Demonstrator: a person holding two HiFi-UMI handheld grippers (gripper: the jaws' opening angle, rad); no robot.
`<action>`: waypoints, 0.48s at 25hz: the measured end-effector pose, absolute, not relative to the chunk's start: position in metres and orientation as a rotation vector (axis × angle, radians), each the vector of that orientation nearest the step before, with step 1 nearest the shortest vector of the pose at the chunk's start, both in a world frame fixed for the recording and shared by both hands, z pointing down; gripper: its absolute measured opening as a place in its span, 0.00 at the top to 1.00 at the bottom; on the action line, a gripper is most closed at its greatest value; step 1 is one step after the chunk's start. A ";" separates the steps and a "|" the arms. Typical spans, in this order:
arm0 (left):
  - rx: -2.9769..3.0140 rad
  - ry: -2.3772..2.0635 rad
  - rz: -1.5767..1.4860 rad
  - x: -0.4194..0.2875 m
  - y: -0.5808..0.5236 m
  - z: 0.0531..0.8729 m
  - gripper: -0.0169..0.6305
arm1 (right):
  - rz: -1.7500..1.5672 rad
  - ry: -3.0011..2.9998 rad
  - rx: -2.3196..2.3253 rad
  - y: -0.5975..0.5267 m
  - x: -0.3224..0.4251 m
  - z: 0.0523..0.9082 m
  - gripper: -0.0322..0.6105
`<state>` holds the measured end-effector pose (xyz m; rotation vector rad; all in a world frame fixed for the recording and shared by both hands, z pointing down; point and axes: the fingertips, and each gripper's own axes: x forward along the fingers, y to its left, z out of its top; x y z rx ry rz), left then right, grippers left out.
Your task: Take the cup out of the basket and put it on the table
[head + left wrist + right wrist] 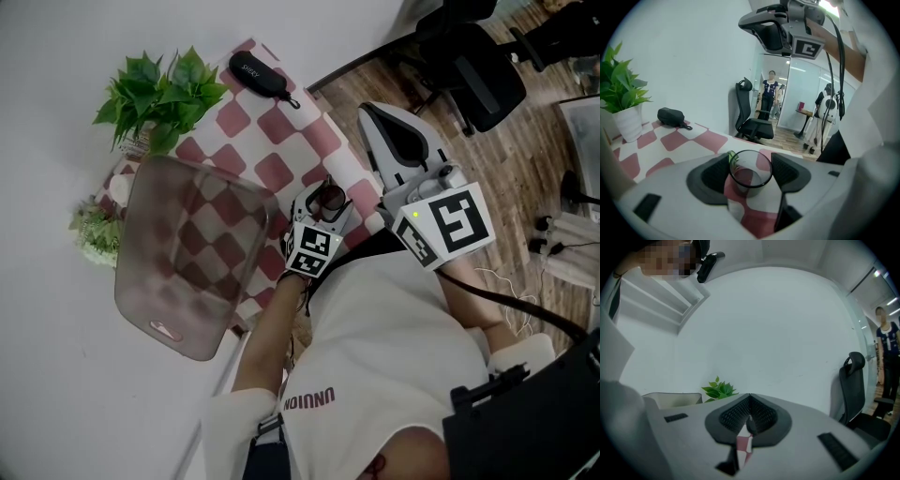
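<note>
Nearest the camera, the person's white shirt point(375, 347) fills the lower head view. Just ahead, the left gripper point(751, 164) is clamped on the cup point(331, 199), a dark, see-through tumbler held upright with a pad touching each side of its rim. The cup is outside the basket point(141, 281), to its right, over the near edge of the table point(281, 122); whether its base rests on the checked cloth cannot be told. Beside it, the right gripper point(749, 420) is clenched on nothing, its pads meeting at the tips. The translucent grey basket stands on the cloth. Further off are a potted plant point(159, 94) and a black case point(261, 75); an office chair point(478, 70) stands beyond the table.
</note>
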<state>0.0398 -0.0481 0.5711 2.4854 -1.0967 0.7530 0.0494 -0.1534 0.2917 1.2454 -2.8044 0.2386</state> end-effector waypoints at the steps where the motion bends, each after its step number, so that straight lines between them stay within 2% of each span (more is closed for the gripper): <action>1: 2.490 -1.099 0.746 0.040 -0.048 0.568 0.54 | 0.238 -2.806 1.244 -0.153 0.049 0.292 0.92; 9: 2.559 -1.173 0.655 0.041 -0.055 0.527 0.54 | 0.248 -2.818 1.228 -0.148 0.043 0.291 0.92; 12: 2.581 -1.237 0.607 0.037 -0.058 0.509 0.59 | 0.244 -2.818 1.221 -0.145 0.039 0.292 0.92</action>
